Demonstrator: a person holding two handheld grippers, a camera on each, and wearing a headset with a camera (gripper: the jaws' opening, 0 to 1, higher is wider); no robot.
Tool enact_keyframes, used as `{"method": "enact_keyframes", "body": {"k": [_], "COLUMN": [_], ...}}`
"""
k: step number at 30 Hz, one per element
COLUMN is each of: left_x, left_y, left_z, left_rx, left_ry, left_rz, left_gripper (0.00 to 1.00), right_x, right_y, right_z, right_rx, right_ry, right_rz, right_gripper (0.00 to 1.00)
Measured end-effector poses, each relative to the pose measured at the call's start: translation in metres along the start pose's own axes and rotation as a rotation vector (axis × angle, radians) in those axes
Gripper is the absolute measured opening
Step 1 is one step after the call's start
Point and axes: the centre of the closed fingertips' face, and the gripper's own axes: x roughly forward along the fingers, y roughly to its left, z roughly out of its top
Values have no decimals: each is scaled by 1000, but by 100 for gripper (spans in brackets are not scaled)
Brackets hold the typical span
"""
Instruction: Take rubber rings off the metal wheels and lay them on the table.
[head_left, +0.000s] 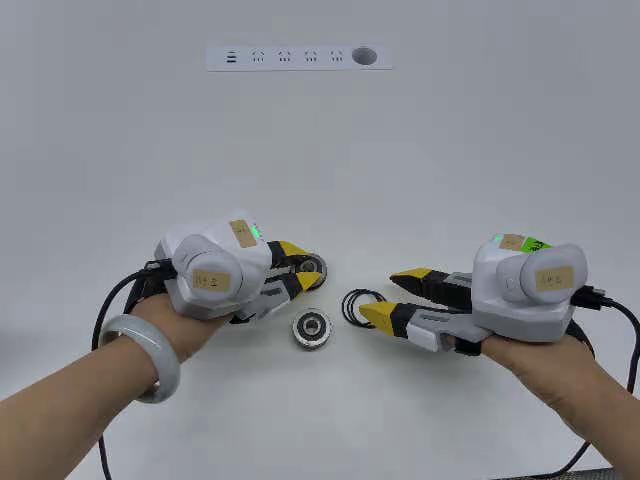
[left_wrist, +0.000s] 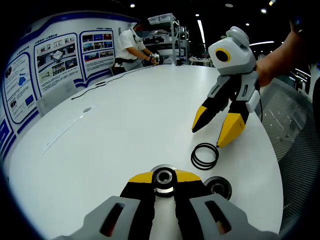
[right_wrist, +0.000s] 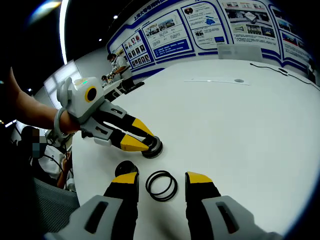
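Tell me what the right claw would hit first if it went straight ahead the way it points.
Probably the rubber rings, flat on the table just ahead of the open right claw; height is unclear. Beyond them, the metal wheel in the left claw.

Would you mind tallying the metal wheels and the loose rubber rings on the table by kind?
Metal wheels: 2, one in the left tongs, one lying free.
Loose rubber rings: 2, overlapping.
Total: 4.
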Motion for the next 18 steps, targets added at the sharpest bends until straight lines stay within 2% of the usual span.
{"method": "enact_keyframes", "body": {"k": [9, 18], "left_x": [0, -1], "left_y": [0, -1], "left_z": [-1, -1], "left_rx": [-1, -4], "left_ry": [-2, -6], "left_rz": [-4, -4], "left_gripper": [13, 13], "right_x": [7, 23], "right_y": [-2, -2], "right_z": [9, 20], "right_rx": [62, 144], "right_ry": [-26, -50], "right_rz": [12, 37], "right_gripper": [37, 35]}}
